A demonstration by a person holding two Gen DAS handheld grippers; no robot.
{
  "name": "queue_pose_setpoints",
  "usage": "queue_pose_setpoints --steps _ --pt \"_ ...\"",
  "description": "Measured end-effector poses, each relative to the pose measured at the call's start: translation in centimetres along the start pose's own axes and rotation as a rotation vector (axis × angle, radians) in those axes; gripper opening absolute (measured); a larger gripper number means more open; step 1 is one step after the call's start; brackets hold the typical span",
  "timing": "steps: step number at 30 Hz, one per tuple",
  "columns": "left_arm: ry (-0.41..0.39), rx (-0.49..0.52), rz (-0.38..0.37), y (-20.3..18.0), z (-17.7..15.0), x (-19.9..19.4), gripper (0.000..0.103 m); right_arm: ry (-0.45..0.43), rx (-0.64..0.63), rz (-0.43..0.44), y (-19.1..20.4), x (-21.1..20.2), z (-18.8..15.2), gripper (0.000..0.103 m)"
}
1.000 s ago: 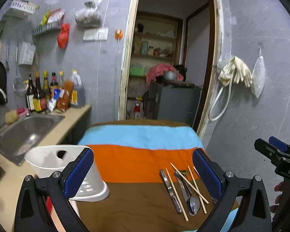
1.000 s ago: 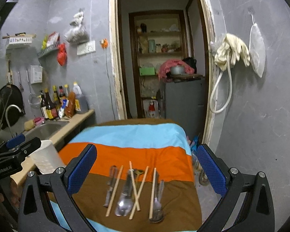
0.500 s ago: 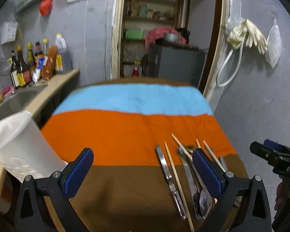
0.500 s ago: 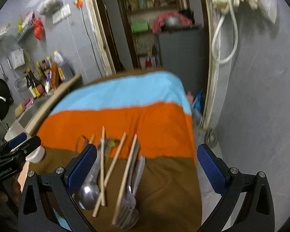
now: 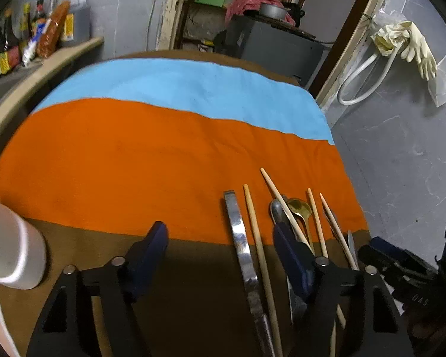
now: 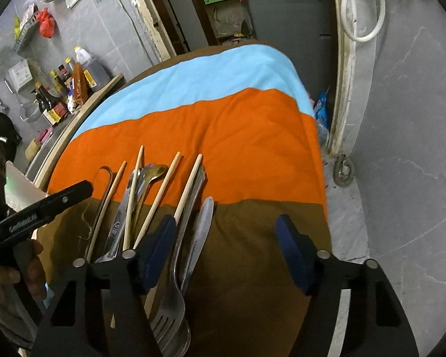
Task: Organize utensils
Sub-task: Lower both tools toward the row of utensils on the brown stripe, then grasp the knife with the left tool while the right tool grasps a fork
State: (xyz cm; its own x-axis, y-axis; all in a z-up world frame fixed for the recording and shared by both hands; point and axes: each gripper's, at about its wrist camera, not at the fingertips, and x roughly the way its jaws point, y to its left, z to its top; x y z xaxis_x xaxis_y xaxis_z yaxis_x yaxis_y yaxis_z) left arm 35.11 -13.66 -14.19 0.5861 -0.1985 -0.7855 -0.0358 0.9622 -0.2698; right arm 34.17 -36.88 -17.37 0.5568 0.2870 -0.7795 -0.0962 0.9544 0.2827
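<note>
So we've got both grippers angled down over the table, which is covered by a striped cloth [image 5: 169, 160] in blue, orange and brown bands. The utensils are lying in a rough row across the orange/brown line, handles and tips pointing away from us and toward us.

Our left gripper [image 5: 220, 255] has its jaws partly apart and they've just been closing in from wide. Nothing is pinched yet. The tongs [image 5: 240, 238] and one chopstick [image 5: 257, 238] lie on the cloth inside the gap, near the right-hand finger, and the pads aren't touching either one. That right-hand finger sits over a steel spoon [image 5: 278, 209], with a gold spoon [image 5: 299, 207] just beside it and more chopsticks past that.

Our right gripper [image 6: 226, 250] is the same story: jaws half apart, just been closing, not pressing on anything. The butter knife [image 6: 203, 226] and the fork [image 6: 171, 306] lie between the fingers, close to the left one, with bare brown cloth filling the rest of the gap. The chopsticks to the left of the finger fan out over the gold spoon [image 6: 154, 172] and the other steel pieces.

A white utensil holder [image 5: 17, 253] stands at the left edge of the table, well apart from the pile. Sauce bottles [image 6: 65, 89] line the counter behind.
</note>
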Motion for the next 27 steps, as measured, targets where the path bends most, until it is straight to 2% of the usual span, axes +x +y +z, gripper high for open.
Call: queue_pose_setpoints --steps 4,6,9,16,18,20,22,27 --pt "0.023 -0.004 -0.007 0.0 0.3 1.0 0.055 0.019 -0.015 -0.001 0.3 0.9 -0.2 0.05" --pt "0.028 -0.002 -0.006 0.0 0.6 1.4 0.052 0.025 -0.022 -0.012 0.3 1.0 -0.1 0.048" --pt "0.039 -0.009 -0.015 0.0 1.0 1.7 0.048 0.035 -0.032 -0.027 0.2 1.1 0.2 0.047" --pt "0.097 0.01 -0.049 -0.8 1.4 2.7 0.024 0.076 -0.03 -0.07 0.6 1.4 1.0 0.047" --pt "0.105 0.012 -0.054 -0.9 1.4 2.8 0.022 0.091 -0.031 -0.068 0.5 1.3 1.0 0.046" --pt "0.109 0.007 -0.058 -0.8 1.4 2.8 0.02 0.115 -0.035 -0.081 0.5 1.3 0.7 0.038" --pt "0.115 -0.008 -0.07 -0.5 1.3 2.8 0.017 0.117 -0.099 -0.104 0.9 1.2 0.1 0.037" --pt "0.129 0.004 -0.072 -0.3 1.0 2.5 0.015 0.13 -0.086 -0.103 0.9 0.7 -0.1 0.037"
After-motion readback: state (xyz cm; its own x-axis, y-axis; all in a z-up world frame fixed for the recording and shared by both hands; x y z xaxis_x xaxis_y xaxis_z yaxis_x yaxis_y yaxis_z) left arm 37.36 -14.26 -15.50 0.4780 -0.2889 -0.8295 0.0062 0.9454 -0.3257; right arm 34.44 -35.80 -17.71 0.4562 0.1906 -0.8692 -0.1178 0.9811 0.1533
